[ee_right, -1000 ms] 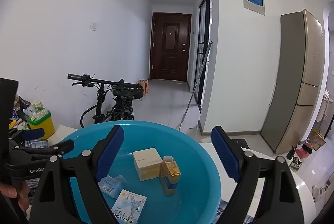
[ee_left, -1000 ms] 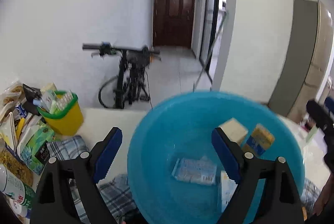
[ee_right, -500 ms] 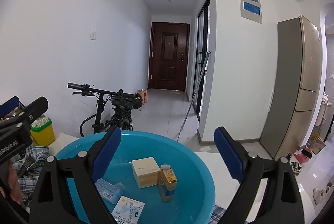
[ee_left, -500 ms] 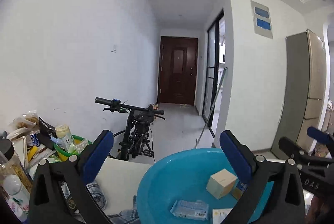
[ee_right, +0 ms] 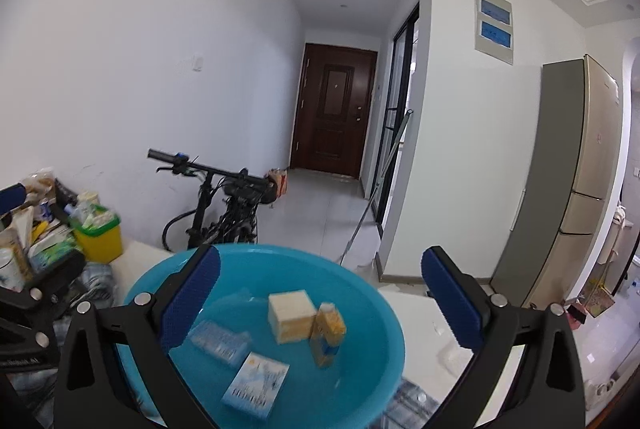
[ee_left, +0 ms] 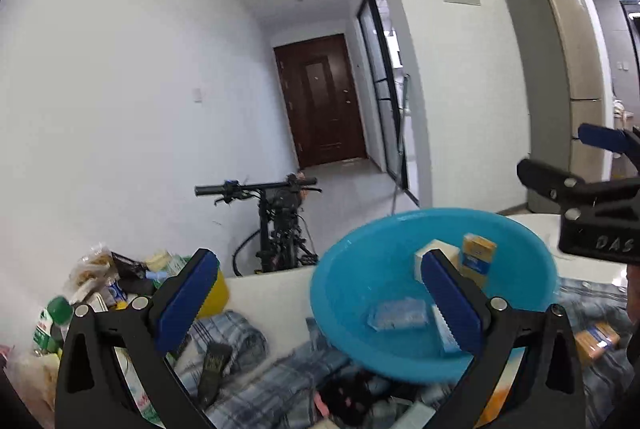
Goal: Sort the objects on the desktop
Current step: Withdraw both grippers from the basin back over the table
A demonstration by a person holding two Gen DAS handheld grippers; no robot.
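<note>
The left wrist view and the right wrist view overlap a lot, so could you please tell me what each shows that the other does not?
Only the left wrist view shows a green-capped bottle, a dark remote-like object on the plaid cloth, and an orange box outside the basin.

Only the right wrist view shows the clutter on the floor beside the fridge.

Both show the blue basin holding a cream box, a yellow carton, a clear packet and a blue-white box, plus the yellow bin, bicycle and door.
</note>
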